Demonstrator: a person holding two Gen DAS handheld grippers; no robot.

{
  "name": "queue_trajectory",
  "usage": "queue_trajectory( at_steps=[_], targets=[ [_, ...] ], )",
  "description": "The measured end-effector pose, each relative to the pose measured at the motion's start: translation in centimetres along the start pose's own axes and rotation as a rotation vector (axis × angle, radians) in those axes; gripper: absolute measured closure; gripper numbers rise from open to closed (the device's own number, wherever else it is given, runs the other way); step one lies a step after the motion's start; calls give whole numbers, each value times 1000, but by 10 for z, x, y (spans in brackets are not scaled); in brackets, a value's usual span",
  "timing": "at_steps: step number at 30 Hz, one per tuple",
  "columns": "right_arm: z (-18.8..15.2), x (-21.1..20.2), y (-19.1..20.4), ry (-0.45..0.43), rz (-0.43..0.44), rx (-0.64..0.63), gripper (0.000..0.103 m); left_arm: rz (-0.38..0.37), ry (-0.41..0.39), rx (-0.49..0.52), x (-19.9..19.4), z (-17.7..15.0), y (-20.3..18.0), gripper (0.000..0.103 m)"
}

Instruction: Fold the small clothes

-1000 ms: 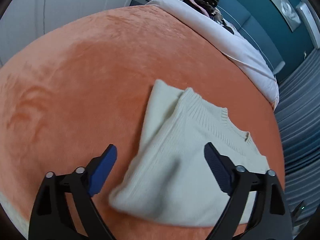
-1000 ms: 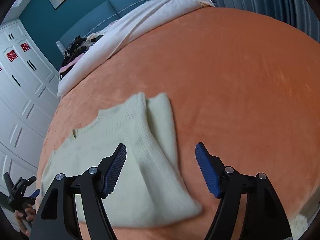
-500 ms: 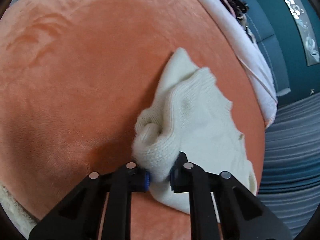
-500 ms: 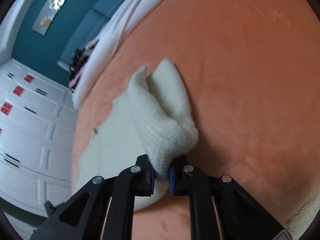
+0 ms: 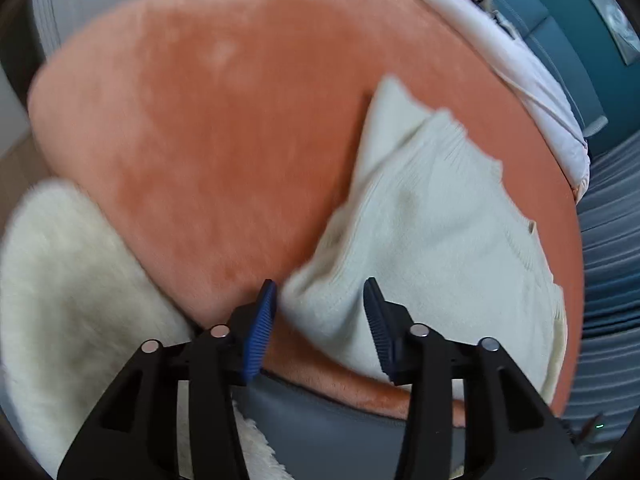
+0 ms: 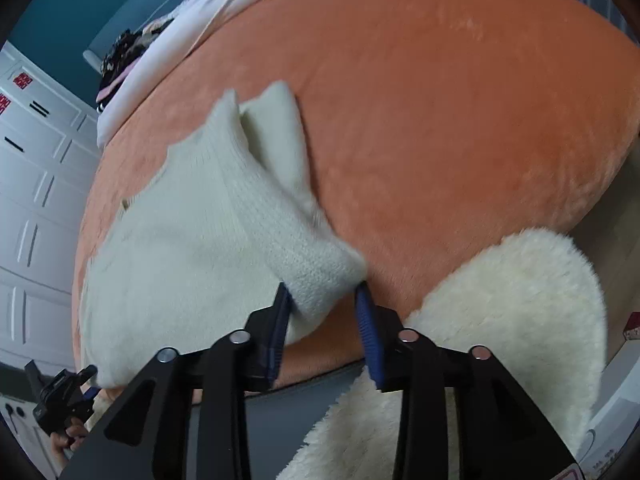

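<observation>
A cream knitted sweater (image 5: 432,216) is spread on the orange plush bed cover (image 5: 208,128). The left tool (image 5: 318,320) has just been opened, its blue pads apart around the near corner. The right tool (image 6: 326,320) has likewise been parted; pad contact cannot be told.

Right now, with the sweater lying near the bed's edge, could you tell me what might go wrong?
The jaws of the left gripper and the right gripper have just been opening, with a corner of the sweater between each pair. Pulling back could snag the knit and undo the fold. The hem lies close to the orange blanket's near edge; a tug might slide it onto the fluffy rug.
</observation>
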State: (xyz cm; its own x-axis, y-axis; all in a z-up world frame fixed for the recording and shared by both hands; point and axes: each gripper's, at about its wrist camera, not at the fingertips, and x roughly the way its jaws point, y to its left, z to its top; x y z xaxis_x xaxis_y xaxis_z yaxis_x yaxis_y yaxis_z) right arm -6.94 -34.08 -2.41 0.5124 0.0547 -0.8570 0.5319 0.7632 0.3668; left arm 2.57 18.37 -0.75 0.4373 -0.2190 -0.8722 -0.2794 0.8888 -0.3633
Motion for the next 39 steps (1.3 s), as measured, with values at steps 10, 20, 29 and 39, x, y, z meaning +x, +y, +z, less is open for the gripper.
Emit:
queue_trajectory(
  at_steps=[10, 20, 29, 39],
  targets=[
    [78, 56, 80, -122, -3, -228, 24, -114, -1, 145, 58, 83, -70, 18],
    [102, 24, 89, -249, 205, -159, 96, -105, -72, 158, 44, 111, -87, 93],
    [99, 90, 65, -116, -23, -125, 82, 29, -53, 201, 85, 94, -83, 83],
    [-16, 54, 161, -6, 265, -361, 82, -67, -97, 221, 22, 13, -93, 65]
  ],
)
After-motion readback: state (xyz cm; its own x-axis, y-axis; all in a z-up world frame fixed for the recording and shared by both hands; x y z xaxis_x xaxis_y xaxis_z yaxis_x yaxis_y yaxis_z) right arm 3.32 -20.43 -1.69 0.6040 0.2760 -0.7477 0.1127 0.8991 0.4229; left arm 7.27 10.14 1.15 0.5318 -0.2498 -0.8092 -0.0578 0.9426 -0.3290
